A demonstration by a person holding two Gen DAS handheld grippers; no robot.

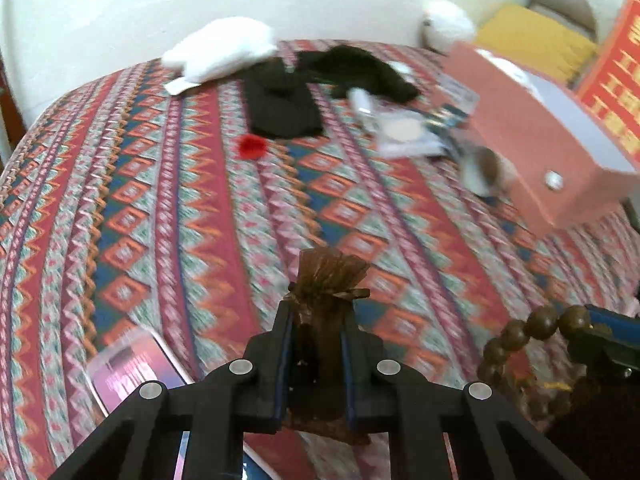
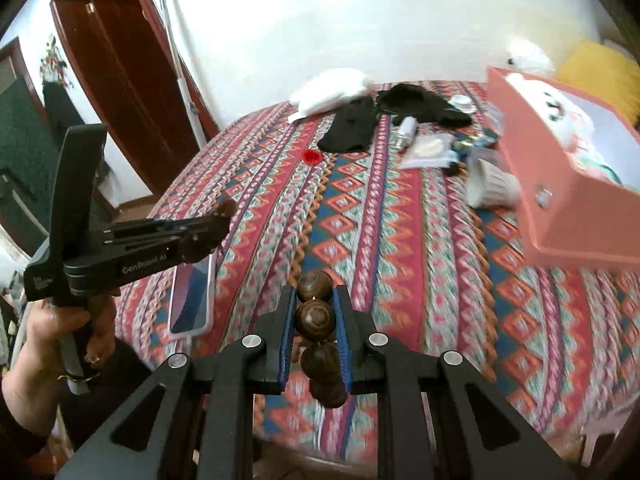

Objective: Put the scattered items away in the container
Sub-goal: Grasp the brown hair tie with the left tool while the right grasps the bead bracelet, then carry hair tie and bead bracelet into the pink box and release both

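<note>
The left gripper [image 1: 316, 344] is clenched on a small brown organza pouch [image 1: 324, 280], a sheer, crinkled drawstring bag held above the patterned tablecloth [image 1: 160, 208]; its long axis runs along the fingers, gathered neck and frilled mouth pointing far, away from the camera, its fuller bottom tucked near between the blue-lined pads. The right gripper [image 2: 316, 320] grasps a string of round, dark wooden beads [image 2: 316, 316], glossy and faintly carved; the clamped run lies lengthwise between the fingers, pointing far, and in the left wrist view the rest of the strand curves off at the near right. The pink box [image 2: 560, 184], a smooth rectangular case with a metal clasp on its near wall, stands open at the far right with a white plush toy [image 2: 560, 116] inside. Just left of it lie a ribbed white cup [image 2: 492, 188] on its side, its mouth facing left, a clear flat packet [image 2: 428, 152] and a small metallic tube [image 2: 406, 128]. Farther off lie black fabric pieces [image 2: 352, 128], a white cloth [image 2: 332, 88] and a small red fuzzy bit [image 2: 312, 156]. A phone in a clear case [image 2: 192, 296] lies flat at the near left, its long axis running near to far, below the left gripper, which a hand [image 2: 60, 320] holds.
</note>
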